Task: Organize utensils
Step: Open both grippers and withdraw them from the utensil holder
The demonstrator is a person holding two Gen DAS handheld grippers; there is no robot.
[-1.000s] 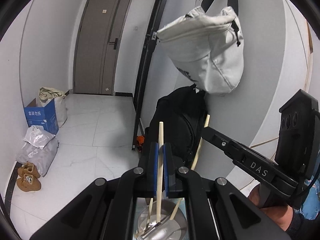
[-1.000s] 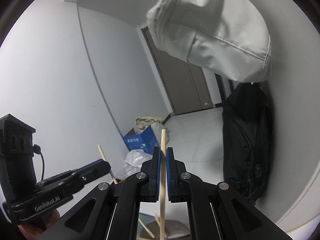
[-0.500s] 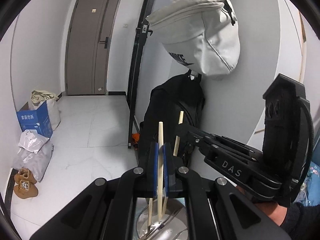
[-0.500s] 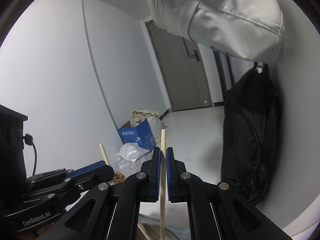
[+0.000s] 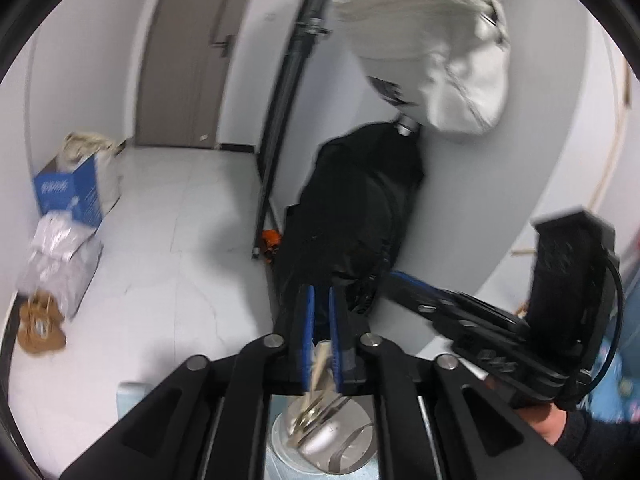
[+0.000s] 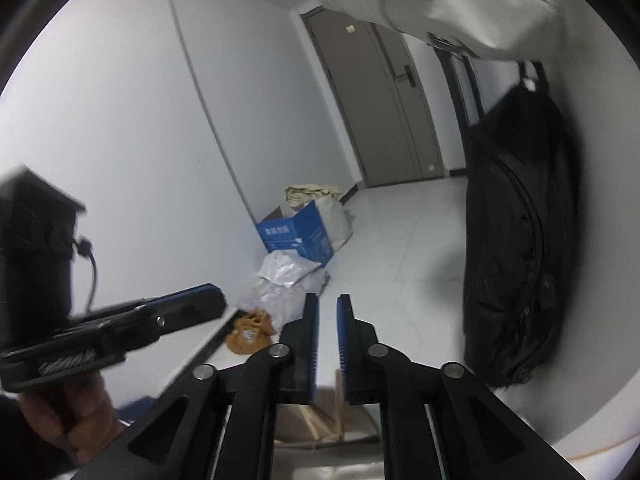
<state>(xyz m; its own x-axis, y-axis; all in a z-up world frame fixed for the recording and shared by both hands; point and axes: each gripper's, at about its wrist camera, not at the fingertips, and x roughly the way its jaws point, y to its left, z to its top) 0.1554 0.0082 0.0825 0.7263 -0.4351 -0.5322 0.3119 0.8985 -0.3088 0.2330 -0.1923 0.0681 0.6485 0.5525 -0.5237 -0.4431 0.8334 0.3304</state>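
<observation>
White floor tiles and a grey door fill the background. Both jaws have just been opening: the left gripper stands slightly apart around a loose wooden chopstick dropping into the steel cup; the right gripper gapes empty above fallen chopsticks. Light, stiff and smooth, they likely slip unless pinched mid-shaft.

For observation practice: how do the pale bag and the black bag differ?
The pale bag is off-white, the black bag dark. The pale bag hangs high; the black bag sits below it, reaching toward the floor. The black bag looks longer, the pale bag squatter. Both are against the same wall.
</observation>
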